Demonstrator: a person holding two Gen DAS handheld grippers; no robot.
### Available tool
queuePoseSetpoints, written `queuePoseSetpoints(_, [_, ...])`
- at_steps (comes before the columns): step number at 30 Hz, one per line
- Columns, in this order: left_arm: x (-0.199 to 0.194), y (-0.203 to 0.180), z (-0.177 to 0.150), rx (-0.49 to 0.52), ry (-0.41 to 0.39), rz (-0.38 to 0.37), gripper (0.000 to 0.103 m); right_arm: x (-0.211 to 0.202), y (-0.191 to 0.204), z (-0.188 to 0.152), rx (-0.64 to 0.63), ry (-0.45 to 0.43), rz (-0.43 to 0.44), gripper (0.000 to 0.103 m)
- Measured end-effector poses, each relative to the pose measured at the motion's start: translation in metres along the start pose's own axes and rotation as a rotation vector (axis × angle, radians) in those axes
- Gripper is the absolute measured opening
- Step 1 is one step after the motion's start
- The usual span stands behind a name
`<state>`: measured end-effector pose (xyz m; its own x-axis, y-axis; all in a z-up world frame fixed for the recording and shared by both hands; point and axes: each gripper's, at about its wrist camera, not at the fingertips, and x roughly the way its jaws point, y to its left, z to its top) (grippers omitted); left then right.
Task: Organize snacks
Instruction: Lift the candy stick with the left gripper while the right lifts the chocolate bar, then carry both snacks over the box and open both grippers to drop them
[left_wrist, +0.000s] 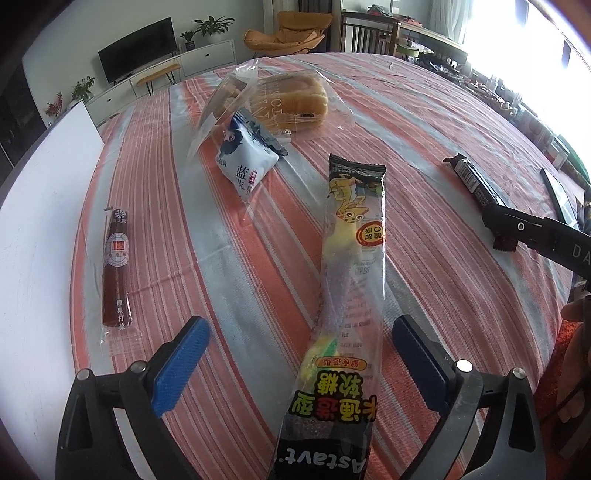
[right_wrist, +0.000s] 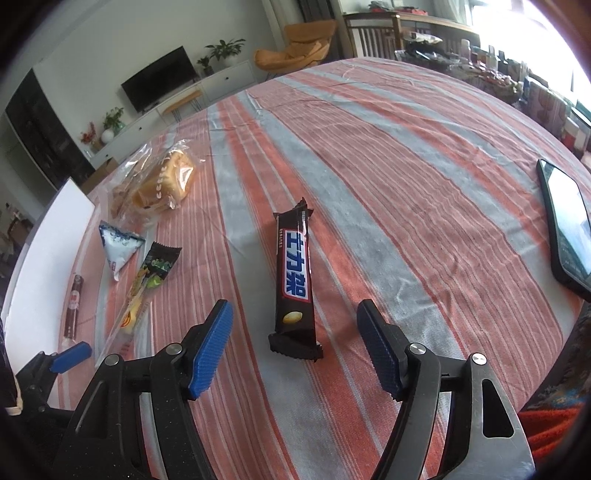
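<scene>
My left tongs (left_wrist: 295, 354) stand released around the gummy candy packet (left_wrist: 347, 280); my right tongs (right_wrist: 295, 347) stand released around the chocolate bar (right_wrist: 293, 280) on the table (right_wrist: 424, 184).

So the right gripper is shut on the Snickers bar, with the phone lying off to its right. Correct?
Not quite. The right wrist view shows the right gripper open, its pads clear of the Snickers bar lying between them. The phone does lie off to its right.

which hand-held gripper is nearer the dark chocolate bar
Right. The right hand-held gripper stands open with the chocolate bar lying between its fingers; the left hand-held gripper sits farther left, straddling the gummy candy packet.
</scene>
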<state>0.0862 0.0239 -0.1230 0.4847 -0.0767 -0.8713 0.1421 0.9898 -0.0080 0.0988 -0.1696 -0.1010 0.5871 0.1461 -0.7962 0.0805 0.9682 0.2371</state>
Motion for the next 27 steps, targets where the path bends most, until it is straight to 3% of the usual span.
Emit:
queuePoseSetpoints(10, [-0.002, -0.004, 0.0, 0.013, 0.026, -0.004, 0.097, 0.0, 0.0, 0.0, -0.001, 0.0, -0.001, 0.073])
queuePoseSetpoints(13, [-0.006, -0.01, 0.0, 0.038, 0.03, -0.024, 0.083, 0.0, 0.0, 0.001, -0.002, 0.011, -0.004, 0.073])
queuePoseSetpoints(16, [-0.013, -0.022, 0.001, 0.098, 0.024, -0.042, 0.055, 0.003, 0.007, 0.009, -0.022, 0.08, -0.011, 0.074])
queuePoseSetpoints(17, [-0.014, -0.026, 0.001, 0.109, 0.024, -0.061, 0.035, 0.004, 0.011, 0.013, -0.037, 0.097, -0.003, 0.074])
queuePoseSetpoints(18, [-0.016, -0.03, 0.002, 0.119, 0.025, -0.057, 0.024, 0.005, 0.017, 0.017, -0.063, 0.107, -0.006, 0.073])
queuePoseSetpoints(25, [-0.03, -0.034, 0.001, 0.116, 0.008, -0.089, 0.012, 0.037, 0.043, 0.035, -0.236, 0.226, -0.085, 0.071])
queuePoseSetpoints(26, [-0.034, -0.032, 0.001, 0.105, 0.002, -0.099, 0.012, 0.036, 0.044, 0.035, -0.25, 0.212, -0.099, 0.061])
queuePoseSetpoints(27, [-0.039, -0.029, 0.001, 0.097, -0.008, -0.103, 0.012, 0.034, 0.042, 0.036, -0.254, 0.204, -0.115, 0.027])
